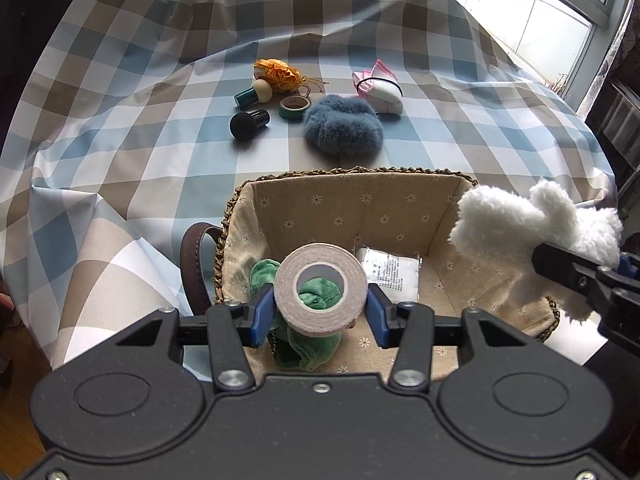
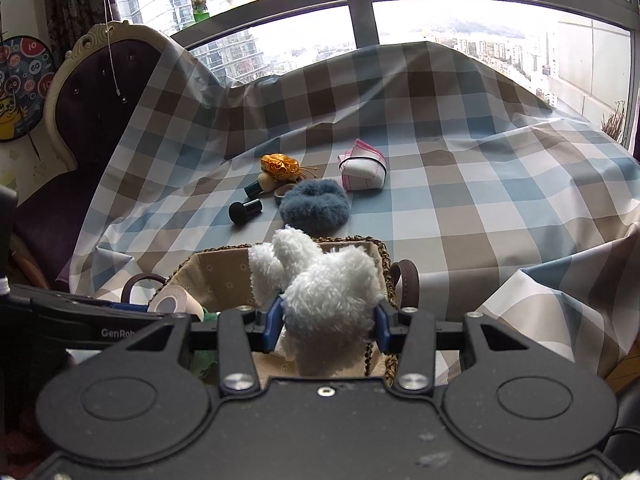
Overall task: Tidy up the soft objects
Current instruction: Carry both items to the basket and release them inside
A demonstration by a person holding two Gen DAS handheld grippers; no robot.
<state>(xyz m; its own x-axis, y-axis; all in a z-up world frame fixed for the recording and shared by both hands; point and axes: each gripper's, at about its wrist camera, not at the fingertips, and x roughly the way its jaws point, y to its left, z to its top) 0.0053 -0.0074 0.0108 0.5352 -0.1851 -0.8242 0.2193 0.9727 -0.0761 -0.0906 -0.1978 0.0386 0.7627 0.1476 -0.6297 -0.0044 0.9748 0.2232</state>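
Right, the left gripper [image 1: 320, 306] has its jaws clamped on a tape roll [image 1: 320, 288] over the basket [image 1: 236, 216]; at three o'clock the right gripper [image 2: 328, 322] squeezes a white plush toy [image 2: 320, 280]. Beyond, a blue fluffy pouch [image 1: 342, 124] sits on the tabletop [image 1: 120, 140].

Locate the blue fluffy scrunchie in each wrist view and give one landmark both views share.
Left wrist view: the blue fluffy scrunchie lies on the checked cloth just above centre, beyond the basket's far rim.
Right wrist view: it sits a little left of centre at mid height, just beyond the white plush toy held in the right gripper.
Shared landmark: the pink-and-white cloth bundle, behind and right of it in both.
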